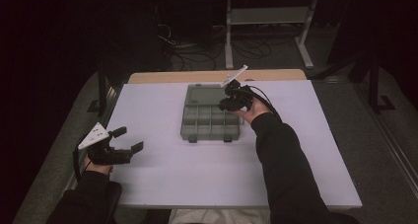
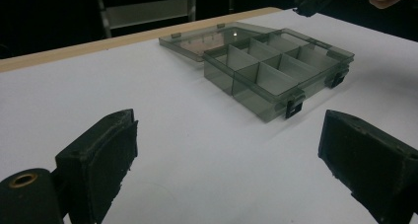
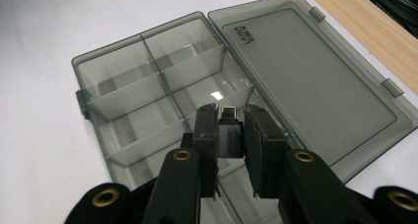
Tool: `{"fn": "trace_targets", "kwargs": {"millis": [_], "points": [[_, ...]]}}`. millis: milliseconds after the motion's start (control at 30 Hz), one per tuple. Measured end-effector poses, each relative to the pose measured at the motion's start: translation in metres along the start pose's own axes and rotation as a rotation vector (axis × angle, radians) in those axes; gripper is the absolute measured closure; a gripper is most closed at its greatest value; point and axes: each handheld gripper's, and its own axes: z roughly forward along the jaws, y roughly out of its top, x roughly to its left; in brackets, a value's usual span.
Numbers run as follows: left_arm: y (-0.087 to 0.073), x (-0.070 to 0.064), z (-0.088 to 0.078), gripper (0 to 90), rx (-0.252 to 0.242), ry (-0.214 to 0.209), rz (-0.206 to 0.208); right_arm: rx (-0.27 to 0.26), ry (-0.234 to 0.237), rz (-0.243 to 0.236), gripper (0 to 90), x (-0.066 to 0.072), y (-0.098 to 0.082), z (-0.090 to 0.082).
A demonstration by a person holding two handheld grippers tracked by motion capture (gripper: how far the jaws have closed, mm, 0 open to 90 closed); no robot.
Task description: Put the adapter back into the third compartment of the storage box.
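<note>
A smoky translucent organiser box lies open on the white table, its lid folded flat behind it. In the right gripper view the compartments look empty and the lid lies to the right. My right gripper is shut on a small grey adapter with a metal plug end, and hovers over the box's row nearest the lid. In the high view this gripper is above the box's far right corner. My left gripper stands open with nothing in it near the table's left edge.
Beyond the table's wooden far edge the floor is dark, with cables and a metal stand. In the left gripper view the box lies ahead and to the right of the open jaws, with bare table between.
</note>
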Motion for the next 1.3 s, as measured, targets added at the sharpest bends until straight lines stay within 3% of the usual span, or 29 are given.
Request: {"fn": "trace_targets", "kwargs": {"millis": [367, 933, 1300], "points": [[0.000, 0.001, 0.000, 7.5, 0.001, 0.001, -0.001, 0.018, -0.007, 0.015, 75.0, -0.006, -0.002, 0.018], [0.000, 0.001, 0.000, 7.5, 0.002, 0.000, -0.003, 0.040, -0.026, 0.042, 75.0, -0.015, -0.007, 0.033], [0.000, 0.001, 0.000, 7.5, 0.001, 0.000, -0.003, 0.048, -0.010, 0.036, 75.0, -0.014, -0.008, 0.045]]}}
